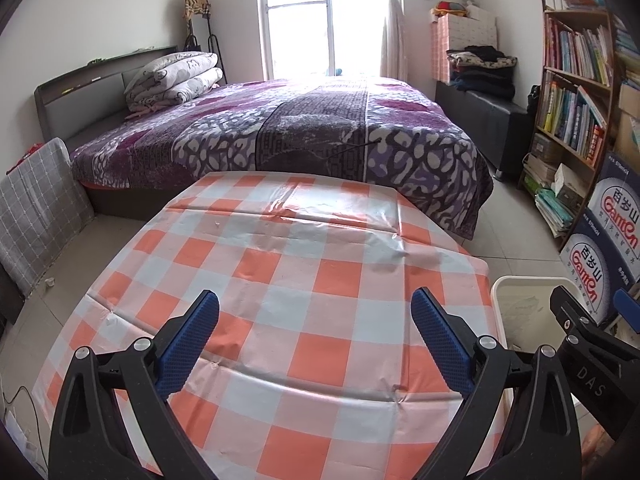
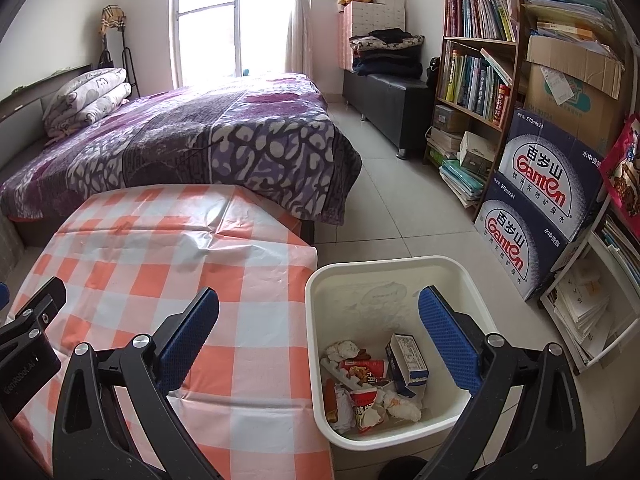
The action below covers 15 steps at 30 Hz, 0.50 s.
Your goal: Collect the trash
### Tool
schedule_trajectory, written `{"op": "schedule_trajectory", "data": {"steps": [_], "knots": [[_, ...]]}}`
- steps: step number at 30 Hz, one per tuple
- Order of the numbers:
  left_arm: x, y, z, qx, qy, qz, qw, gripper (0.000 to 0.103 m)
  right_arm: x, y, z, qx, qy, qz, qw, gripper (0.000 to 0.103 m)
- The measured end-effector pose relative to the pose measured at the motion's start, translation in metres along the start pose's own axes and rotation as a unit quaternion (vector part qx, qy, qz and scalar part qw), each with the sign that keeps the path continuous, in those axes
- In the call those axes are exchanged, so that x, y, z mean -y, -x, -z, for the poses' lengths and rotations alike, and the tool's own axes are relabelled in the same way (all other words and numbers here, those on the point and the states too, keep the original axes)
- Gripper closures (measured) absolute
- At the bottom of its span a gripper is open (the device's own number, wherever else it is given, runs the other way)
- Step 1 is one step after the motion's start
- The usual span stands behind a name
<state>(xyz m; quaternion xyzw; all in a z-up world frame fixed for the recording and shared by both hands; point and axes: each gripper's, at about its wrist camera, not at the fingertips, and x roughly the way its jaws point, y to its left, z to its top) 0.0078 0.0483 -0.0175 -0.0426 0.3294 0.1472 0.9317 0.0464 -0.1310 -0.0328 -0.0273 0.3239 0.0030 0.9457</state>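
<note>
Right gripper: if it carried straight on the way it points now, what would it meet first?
Most likely the white plastic bin on the floor. The open right gripper is angled down over the bin's near-left rim beside the orange-and-white checked tablecloth, so rim or inner wall comes first; depth is unclear.

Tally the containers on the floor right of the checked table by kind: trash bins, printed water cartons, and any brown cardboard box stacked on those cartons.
White plastic trash bin: 1
Blue and white Ganten water cartons: 2
Brown cardboard box on top of the cartons: 1
Total: 4
</note>
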Motion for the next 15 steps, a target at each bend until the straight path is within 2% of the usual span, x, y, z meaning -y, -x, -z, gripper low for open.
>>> {"op": "schedule_trajectory", "data": {"steps": [15], "knots": [[-0.0030,-0.0084,0.0030,-0.020,0.000,0.004,0.9998,0.009,0.0001,-0.0003,0.0001,-0.001,0.000,0.001,1.000,0.007]]}}
